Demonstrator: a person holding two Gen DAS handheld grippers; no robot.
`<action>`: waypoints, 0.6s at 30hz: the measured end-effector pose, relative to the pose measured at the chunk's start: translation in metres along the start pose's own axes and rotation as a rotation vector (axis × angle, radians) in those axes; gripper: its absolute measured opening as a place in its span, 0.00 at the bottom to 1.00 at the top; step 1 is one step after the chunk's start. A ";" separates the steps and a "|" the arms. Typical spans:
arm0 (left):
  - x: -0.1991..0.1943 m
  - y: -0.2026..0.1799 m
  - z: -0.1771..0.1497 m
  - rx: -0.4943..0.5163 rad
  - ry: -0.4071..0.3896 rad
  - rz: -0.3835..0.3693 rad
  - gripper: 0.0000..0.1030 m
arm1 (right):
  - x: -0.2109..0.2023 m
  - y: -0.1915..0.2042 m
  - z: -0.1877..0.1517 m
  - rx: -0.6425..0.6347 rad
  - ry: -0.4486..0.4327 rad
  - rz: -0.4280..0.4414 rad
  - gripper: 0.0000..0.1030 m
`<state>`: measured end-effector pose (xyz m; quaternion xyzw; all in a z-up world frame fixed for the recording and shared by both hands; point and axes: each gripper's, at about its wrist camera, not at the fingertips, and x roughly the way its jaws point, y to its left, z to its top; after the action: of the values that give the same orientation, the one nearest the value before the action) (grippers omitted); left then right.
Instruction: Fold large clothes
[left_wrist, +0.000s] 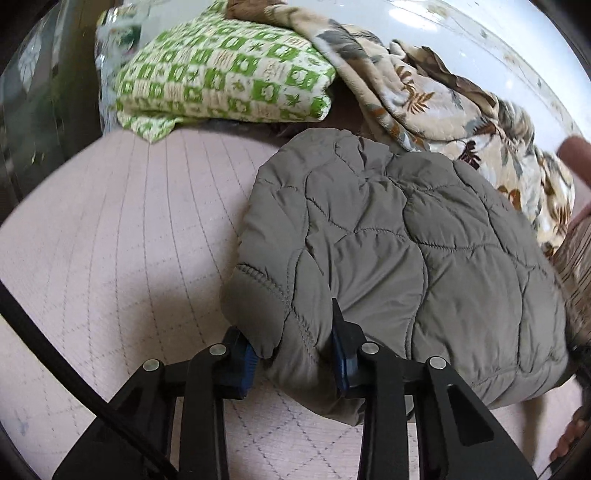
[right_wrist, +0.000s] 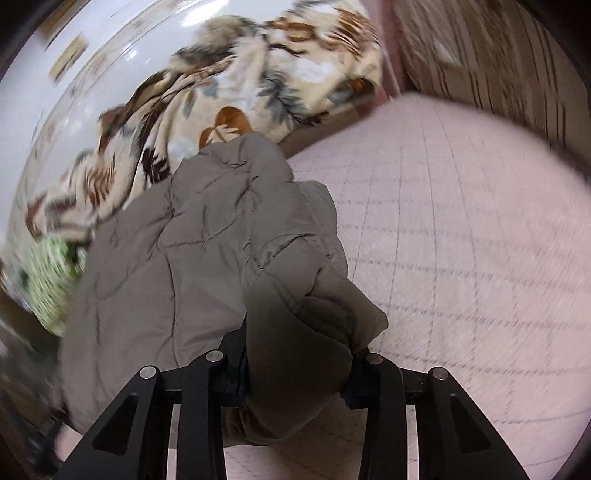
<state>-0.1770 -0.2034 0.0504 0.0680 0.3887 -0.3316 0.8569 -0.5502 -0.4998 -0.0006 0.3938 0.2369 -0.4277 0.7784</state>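
Pink stitched bedding lies under your puffy grey quilted jacket. Your left gripper pinches its near left corner, and your right gripper pinches its near right corner. Its long side runs away from you, toward the leafy cream blanket.

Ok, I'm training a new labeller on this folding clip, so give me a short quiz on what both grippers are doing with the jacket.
1. True or false: the left gripper is shut on the quilted jacket.
2. What is between the right gripper fingers?
3. The green patterned blanket is: A) folded, B) spread flat over the pink mat.

Key: 1 true; 2 a bunched edge of the jacket; 3 A.
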 end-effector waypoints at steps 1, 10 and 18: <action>-0.002 -0.002 0.000 0.017 -0.009 0.011 0.31 | -0.002 0.005 0.000 -0.034 -0.010 -0.019 0.35; -0.023 -0.020 0.003 0.119 -0.094 0.084 0.29 | -0.027 0.045 -0.004 -0.311 -0.144 -0.149 0.31; -0.042 -0.024 0.008 0.152 -0.134 0.109 0.29 | -0.054 0.065 -0.007 -0.406 -0.234 -0.182 0.31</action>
<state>-0.2072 -0.2032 0.0890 0.1314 0.2999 -0.3166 0.8902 -0.5229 -0.4473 0.0598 0.1543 0.2609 -0.4824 0.8218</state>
